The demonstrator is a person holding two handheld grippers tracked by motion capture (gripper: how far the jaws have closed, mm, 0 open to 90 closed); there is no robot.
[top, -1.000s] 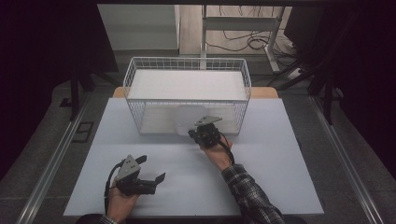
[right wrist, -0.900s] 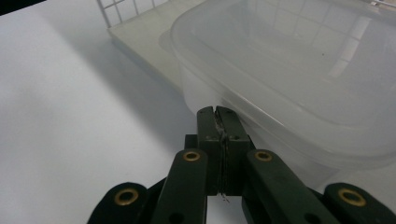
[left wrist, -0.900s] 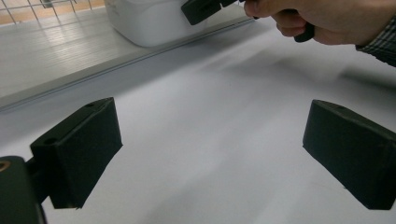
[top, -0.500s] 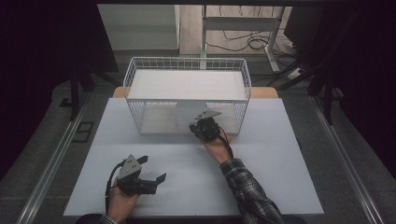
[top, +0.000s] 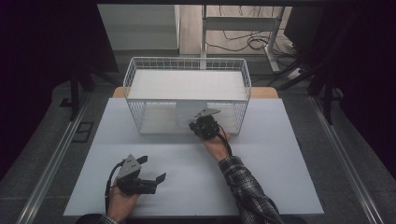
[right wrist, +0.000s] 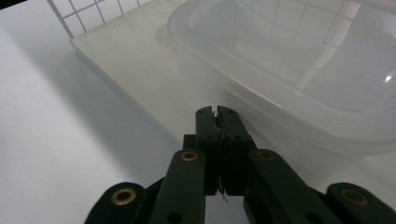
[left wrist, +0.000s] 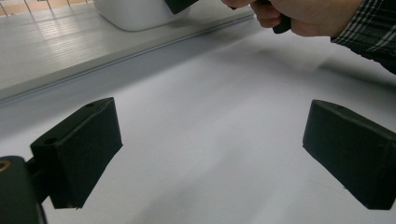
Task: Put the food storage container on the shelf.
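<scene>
The translucent tub (right wrist: 299,60) stands in the wire basket (top: 187,100) on the desk (top: 261,177); it appears light, thin-walled, smooth and slightly flexible, so the rolled rim is judged the best place to grip. The right hand-held gripper (right wrist: 218,120) sits just before that rim with jaws pressed together on nothing, while the left hand-held gripper (top: 150,171) rests spread wide on the desk near the person. No brand, label or writing is legible.

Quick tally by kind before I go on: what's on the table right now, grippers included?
Grippers: 2, the left gripper with jaws apart, the right gripper with jaws together
Wire baskets: 1, the basket
Clear plastic containers: 1, the container at the basket
Total: 4
</scene>
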